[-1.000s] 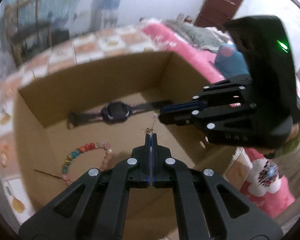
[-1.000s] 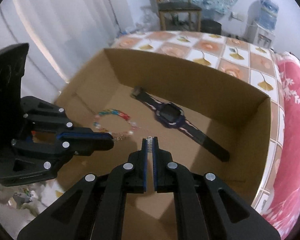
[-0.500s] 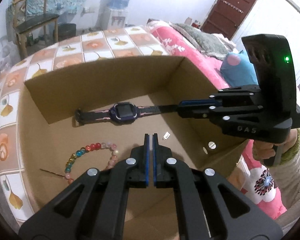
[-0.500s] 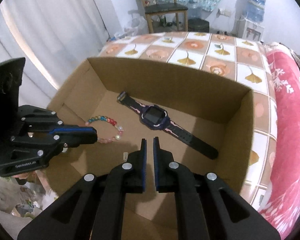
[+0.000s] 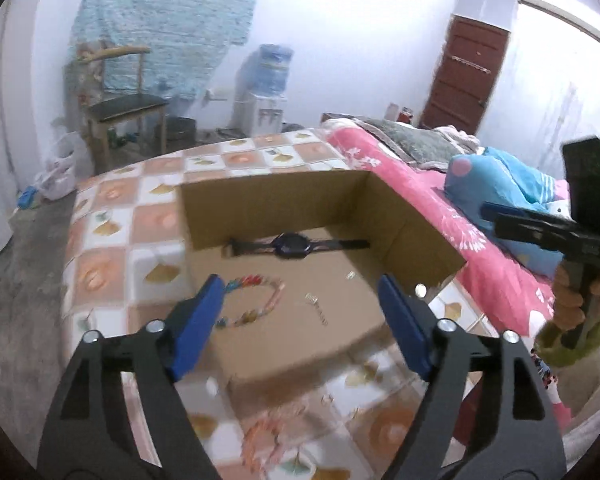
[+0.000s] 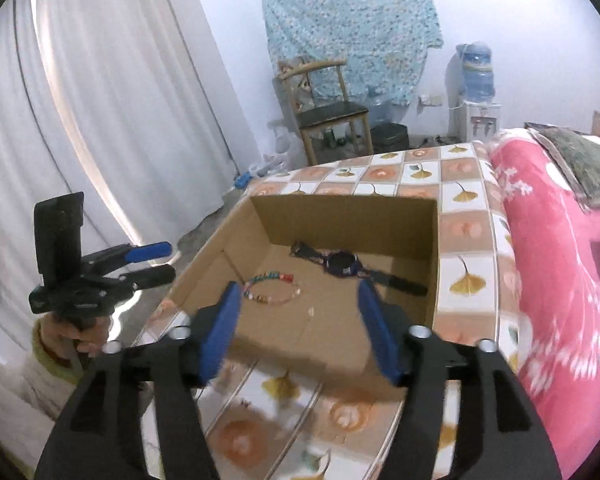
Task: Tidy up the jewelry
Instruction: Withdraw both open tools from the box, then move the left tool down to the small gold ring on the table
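Where the open cardboard box sits on the leaf-patterned bedspread, the jewelry lies loose on its floor. Ahead of the left tool and between its spread tips is the coloured bead bracelet, and beyond that, against the far wall of the box, a dark wristwatch laid flat with its straps stretched out. A thin silvery chain lies just beside the bracelet, nearer the tool's right finger, with a tiny pale piece a little past it; what that piece is I cannot tell. Both tools hover apart from the box, above its near edge. The left tool's jaws have just been opening and stand wide, nothing between them. The right tool likewise has just been opening and is empty, bracelet and watch showing in its gap. A hand holds the right tool's grip off to the left tool's right, over a pink blanket. Further off stand a wooden chair and a water dispenser.
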